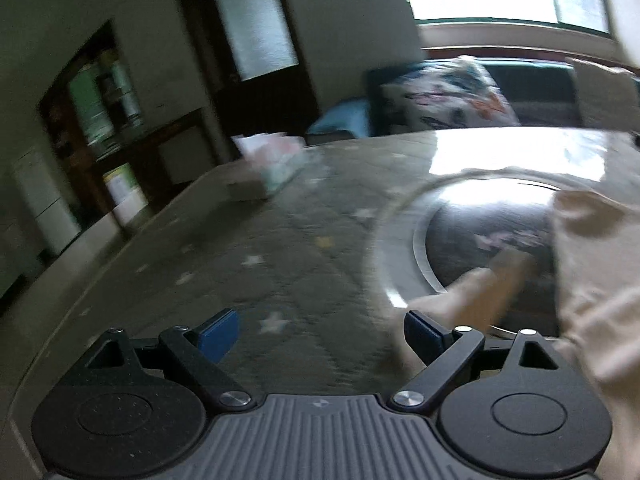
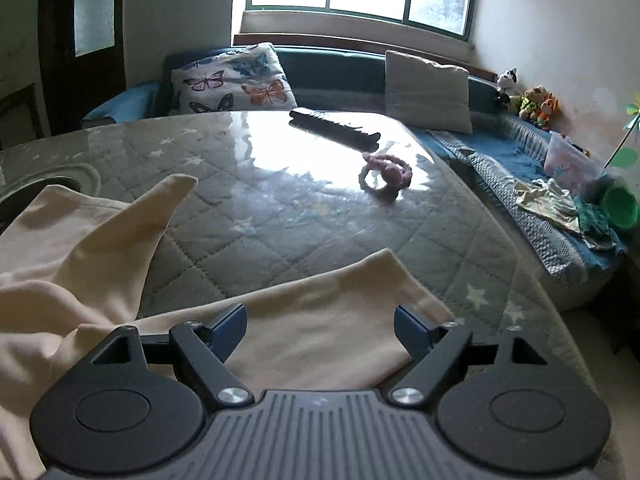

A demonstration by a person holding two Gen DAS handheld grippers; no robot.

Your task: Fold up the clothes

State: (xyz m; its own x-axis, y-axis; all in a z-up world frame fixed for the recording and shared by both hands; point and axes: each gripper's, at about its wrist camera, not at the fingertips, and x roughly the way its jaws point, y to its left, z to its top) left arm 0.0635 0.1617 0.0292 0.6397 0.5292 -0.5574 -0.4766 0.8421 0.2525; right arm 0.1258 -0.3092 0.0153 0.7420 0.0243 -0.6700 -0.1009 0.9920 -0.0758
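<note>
The left hand-held gripper (image 1: 320, 336) is hovering with its blue pads spread wide, and nothing is lying between them but the quilted cover of the worktop (image 1: 248, 280). This view is blurred. Farther left on the worktop a small box (image 1: 266, 172) is standing, and I cannot tell what is in it. To the right, a round dark inset (image 1: 488, 240) is sitting in the worktop, and a cream garment (image 1: 592, 272) is lying partly over its right side. One narrow part of the garment is reaching from the right pad up toward the inset.

In the right wrist view the cream garment (image 2: 320, 320) is lying crumpled on the near left part of the worktop (image 2: 320, 208). One pointed part is stretching away toward the window, and a wider part is running to the right along the near edge. The right hand-held gripper (image 2: 320, 330) is hanging over this wider part with its jaws spread and not pinching the cloth. Farther away a remote control (image 2: 334, 128) and a pink ring toy (image 2: 386, 174) are lying on the worktop. On the bench at the right a clear plastic tub (image 2: 568, 160) and a green cup (image 2: 620, 206) are standing; their contents are not clear.
</note>
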